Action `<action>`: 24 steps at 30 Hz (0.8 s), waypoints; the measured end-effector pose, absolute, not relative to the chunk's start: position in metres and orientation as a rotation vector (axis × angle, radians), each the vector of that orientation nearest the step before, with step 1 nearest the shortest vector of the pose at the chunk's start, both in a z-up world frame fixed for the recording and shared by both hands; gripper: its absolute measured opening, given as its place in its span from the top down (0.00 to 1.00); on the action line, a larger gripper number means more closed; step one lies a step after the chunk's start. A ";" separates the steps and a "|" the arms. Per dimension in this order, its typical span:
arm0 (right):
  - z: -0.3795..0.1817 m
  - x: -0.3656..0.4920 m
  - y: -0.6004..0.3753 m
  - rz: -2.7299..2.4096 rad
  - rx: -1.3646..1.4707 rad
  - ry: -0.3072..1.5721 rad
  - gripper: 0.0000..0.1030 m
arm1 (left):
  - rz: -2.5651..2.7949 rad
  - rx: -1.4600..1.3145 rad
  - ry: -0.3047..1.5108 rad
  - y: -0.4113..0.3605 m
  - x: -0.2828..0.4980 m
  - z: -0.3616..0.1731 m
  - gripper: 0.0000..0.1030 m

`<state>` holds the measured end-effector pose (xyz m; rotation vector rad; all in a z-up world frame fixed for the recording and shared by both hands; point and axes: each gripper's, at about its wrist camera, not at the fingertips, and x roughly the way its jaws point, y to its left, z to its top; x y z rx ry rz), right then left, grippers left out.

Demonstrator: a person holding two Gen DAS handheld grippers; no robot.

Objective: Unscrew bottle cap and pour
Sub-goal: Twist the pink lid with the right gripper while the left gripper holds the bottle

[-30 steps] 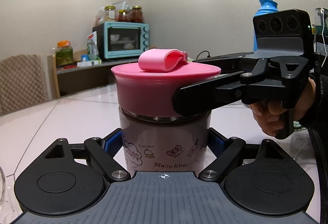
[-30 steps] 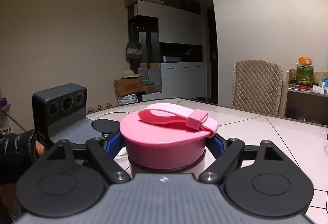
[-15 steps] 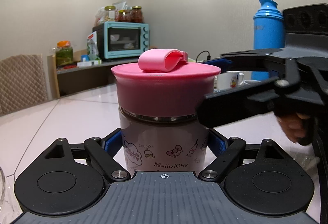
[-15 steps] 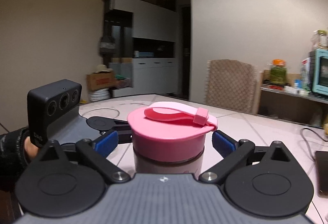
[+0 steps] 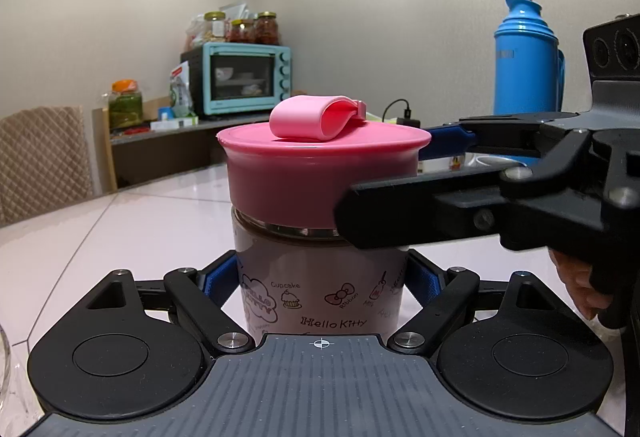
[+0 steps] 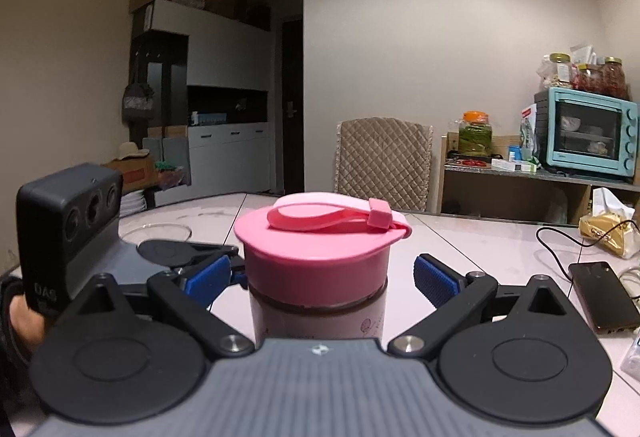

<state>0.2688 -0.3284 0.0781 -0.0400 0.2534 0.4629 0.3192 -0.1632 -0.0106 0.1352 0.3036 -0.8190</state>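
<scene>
- Bottle (image 5: 320,285) stands upright on the pale tiled surface (image 5: 120,229), centre of the left wrist view, lower centre of the right wrist view; body printed with cartoon figures, a clear band under the lid, so we judge it glass or hard plastic: stiff, smooth, likely slippery
- Pink cap (image 5: 324,173) is wide and low, wider than the body, with a soft loop strap (image 5: 316,119) folded on top; cap is on and seated, nothing poured yet
- Left hand-held gripper (image 5: 320,283) is pinching the bottle body low down, blue pads pressed against both sides in the lower centre of its own view; we take this as the anchor hold
- Right hand-held gripper (image 6: 320,277) is spread, blue pads standing clear on either side of the cap with gaps showing, cap between them but not touched
- We judge the cap wall the place to grip: rigid, round, matte; the strap is floppy and no good for turning
- Contents are not visible, weight unclear; brownish tint through the body may be liquid, so we'd treat it as heavy-ish and spillable
- Risk as we judge it: body twisting in the low pinch while the cap gets turned
- Phone (image 6: 604,297) and cable lie at right of the right wrist view, well apart from the bottle
</scene>
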 end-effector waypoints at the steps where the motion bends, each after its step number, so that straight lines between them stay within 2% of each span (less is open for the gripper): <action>1: 0.078 0.269 -0.328 0.457 -0.039 0.254 0.03 | -0.819 0.136 0.303 -0.163 0.319 -0.011 0.13; 20: 0.080 0.269 -0.302 0.373 -0.062 0.265 0.04 | -0.819 0.135 0.304 -0.163 0.320 -0.010 0.13; 24: 0.079 0.270 -0.299 0.353 -0.057 0.267 0.08 | -0.819 0.135 0.304 -0.163 0.319 -0.010 0.13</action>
